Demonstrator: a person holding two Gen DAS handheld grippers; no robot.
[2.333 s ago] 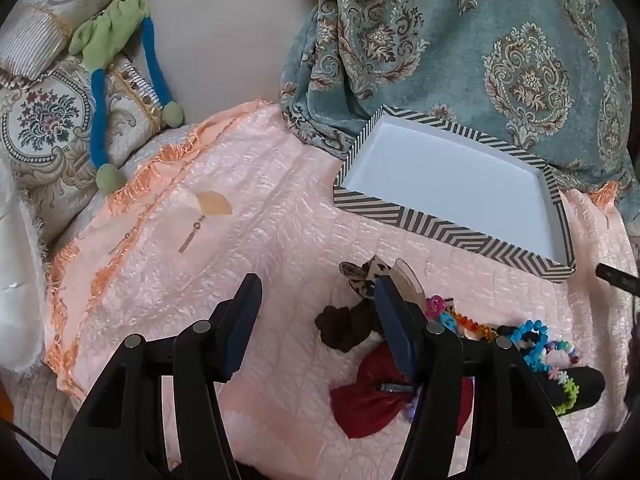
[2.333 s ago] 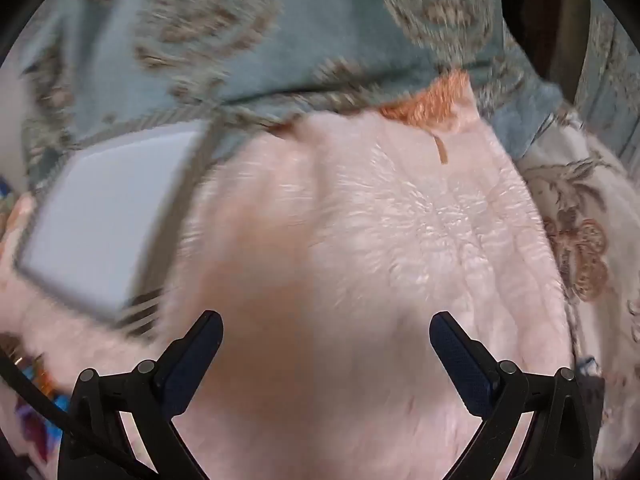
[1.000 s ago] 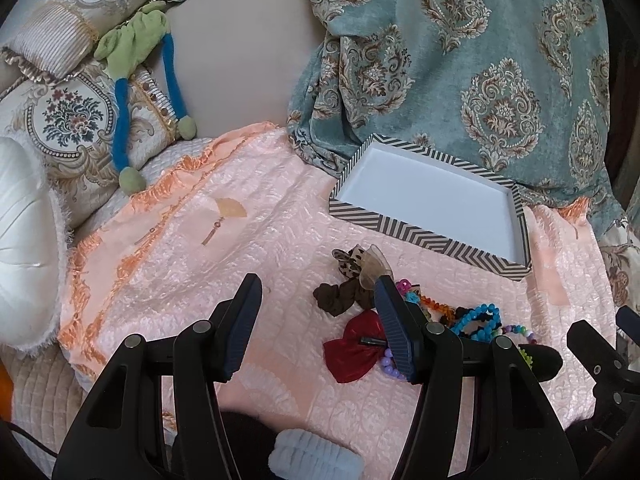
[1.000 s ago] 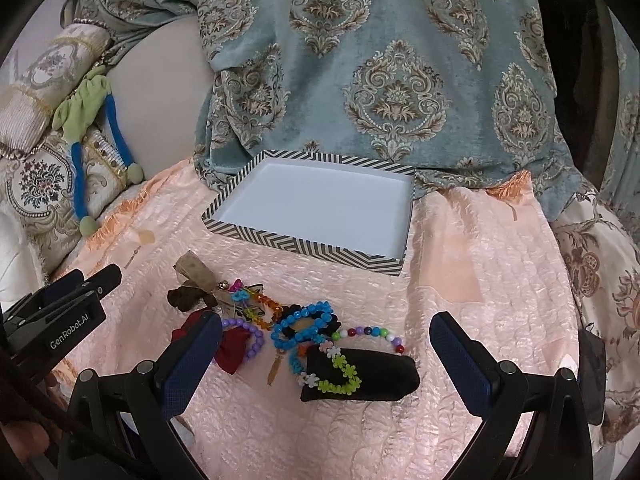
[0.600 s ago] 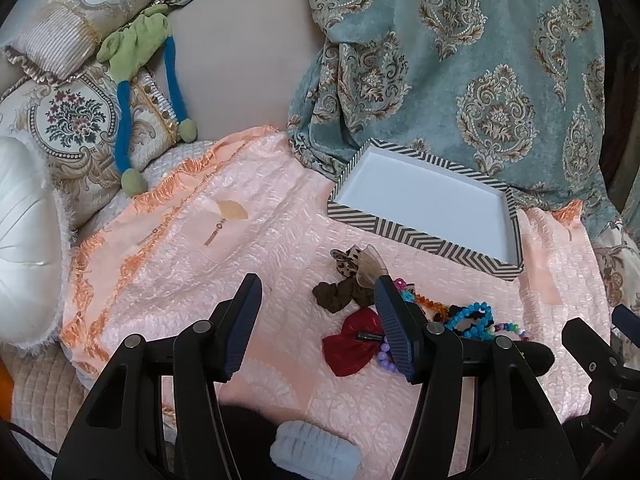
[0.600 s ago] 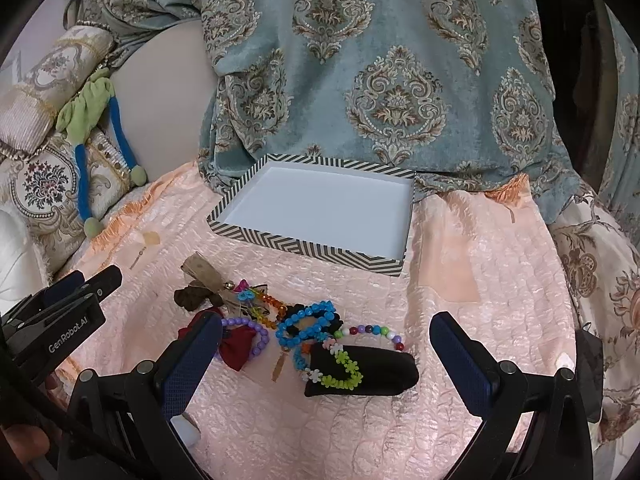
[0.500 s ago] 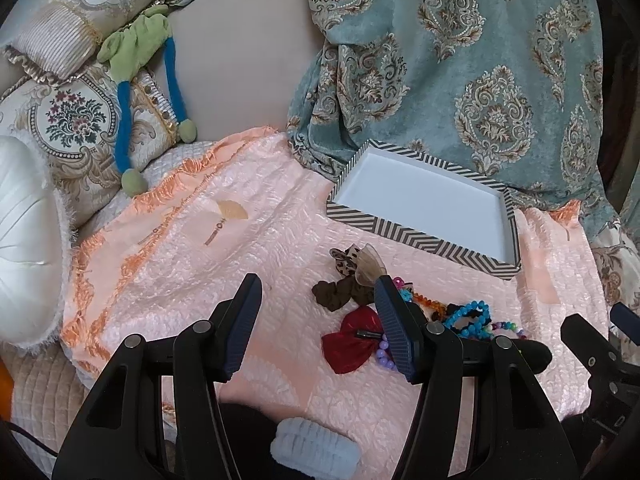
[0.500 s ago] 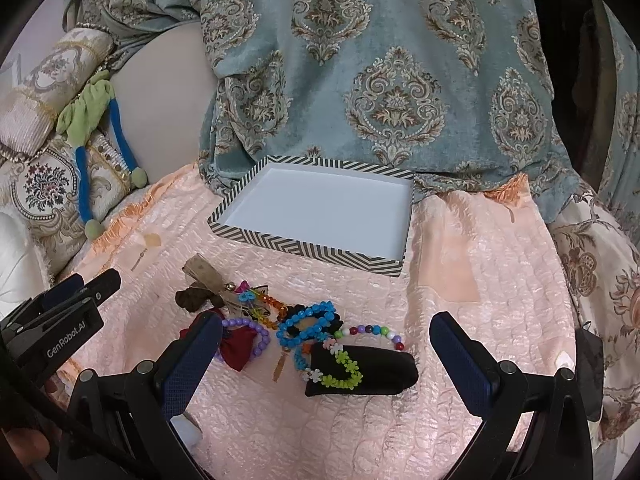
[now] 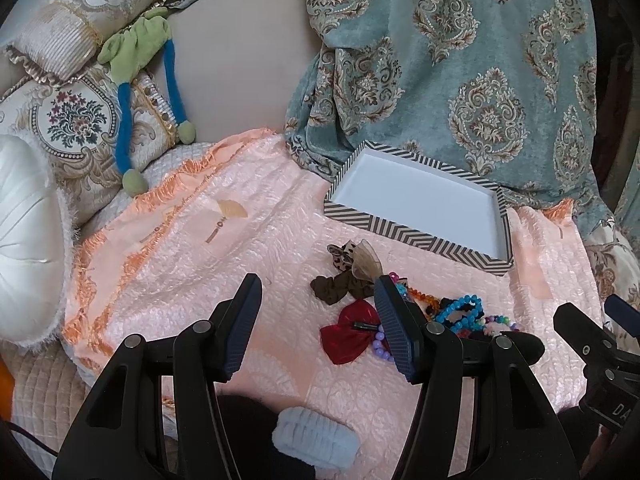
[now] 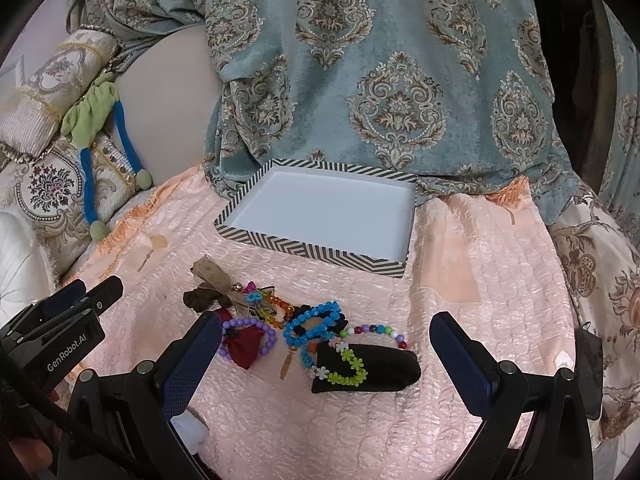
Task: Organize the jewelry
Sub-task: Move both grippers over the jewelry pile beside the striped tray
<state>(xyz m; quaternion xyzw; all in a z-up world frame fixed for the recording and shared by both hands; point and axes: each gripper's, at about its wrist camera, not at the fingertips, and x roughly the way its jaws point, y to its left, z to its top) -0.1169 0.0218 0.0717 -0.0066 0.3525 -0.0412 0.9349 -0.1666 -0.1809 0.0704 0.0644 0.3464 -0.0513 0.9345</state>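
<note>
A pile of jewelry lies on the pink quilt: a red bow (image 10: 242, 346), a purple bead bracelet (image 10: 250, 323), a blue bead bracelet (image 10: 314, 322), a green flower bracelet (image 10: 346, 366) on a black pouch (image 10: 384, 368), and brown bows (image 10: 208, 284). The red bow also shows in the left wrist view (image 9: 346, 334). An empty white tray with striped walls (image 10: 304, 250) stands behind the pile, also in the left wrist view (image 9: 416, 236). My right gripper (image 10: 326, 354) is open, just before the pile. My left gripper (image 9: 316, 320) is open and empty, left of the pile.
A teal patterned drape (image 10: 380, 80) hangs behind the tray. Cushions (image 9: 68, 128) and a green and blue plush toy (image 9: 136, 56) lie at the left. A white round pillow (image 9: 28, 248) sits at the far left. A pale blue cuff (image 9: 316, 438) shows below the left gripper.
Both grippers have pulled back and up from the quilt, so the whole pile and the tray are in view. In the last half second there is only a slight drift.
</note>
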